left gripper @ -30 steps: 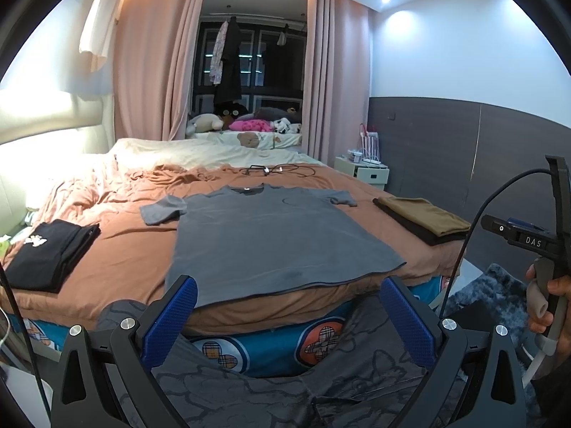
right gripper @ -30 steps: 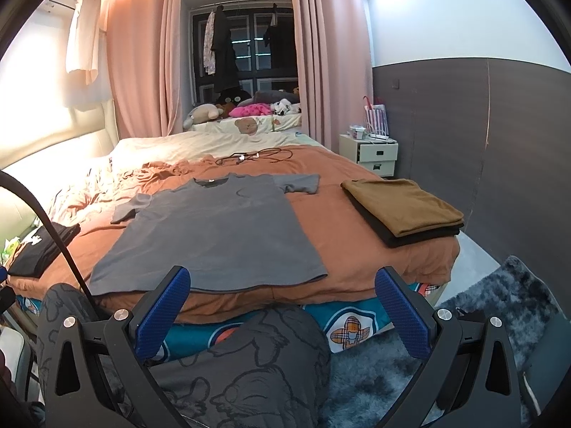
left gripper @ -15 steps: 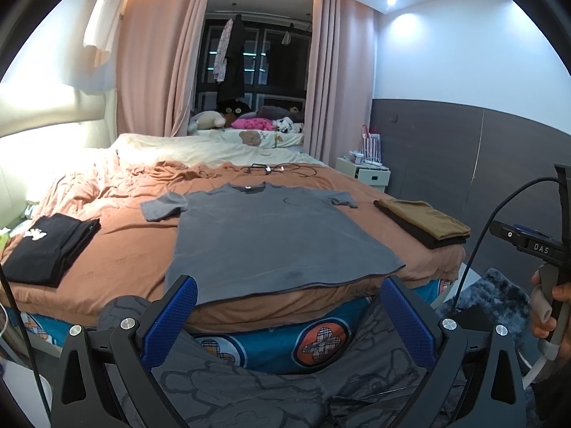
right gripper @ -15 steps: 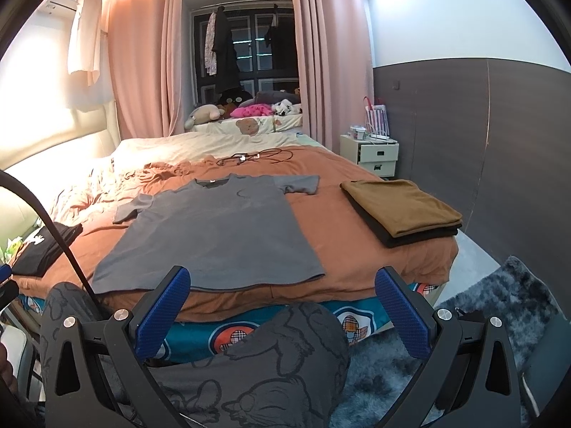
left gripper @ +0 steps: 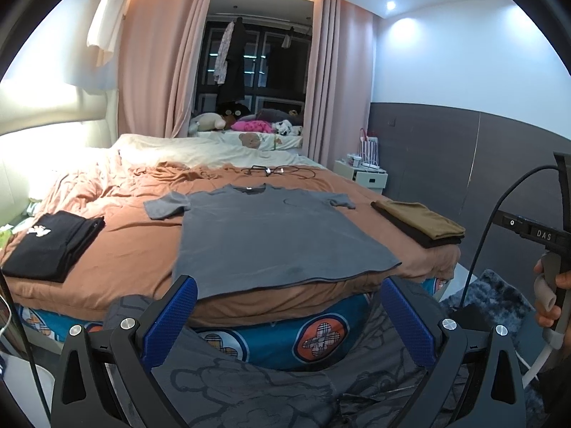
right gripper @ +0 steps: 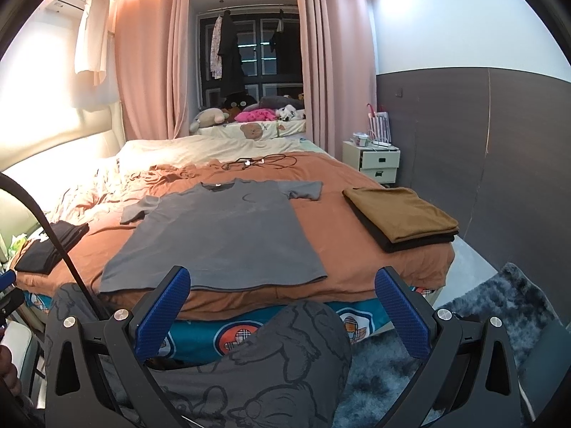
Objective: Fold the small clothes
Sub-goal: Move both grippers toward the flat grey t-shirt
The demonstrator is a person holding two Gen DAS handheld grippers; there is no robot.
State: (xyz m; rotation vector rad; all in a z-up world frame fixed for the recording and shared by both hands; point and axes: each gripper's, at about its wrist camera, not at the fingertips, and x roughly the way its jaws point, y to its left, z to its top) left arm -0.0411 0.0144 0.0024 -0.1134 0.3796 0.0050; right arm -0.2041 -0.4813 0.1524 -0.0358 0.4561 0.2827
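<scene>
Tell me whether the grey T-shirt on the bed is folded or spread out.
Spread out. The grey T-shirt lies flat on the brown bedspread, both sleeves out to the sides, collar at the far end, hem by the near edge. No fold started.

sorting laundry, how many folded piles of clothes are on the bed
2: a black pile near the bed's left edge and a brown-on-black pile near its right edge. The grey t-shirt lies unfolded between them. More could be hidden.

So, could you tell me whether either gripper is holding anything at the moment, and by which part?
Nothing is held: the left gripper and right gripper are both open, short of the grey T-shirt.
</scene>
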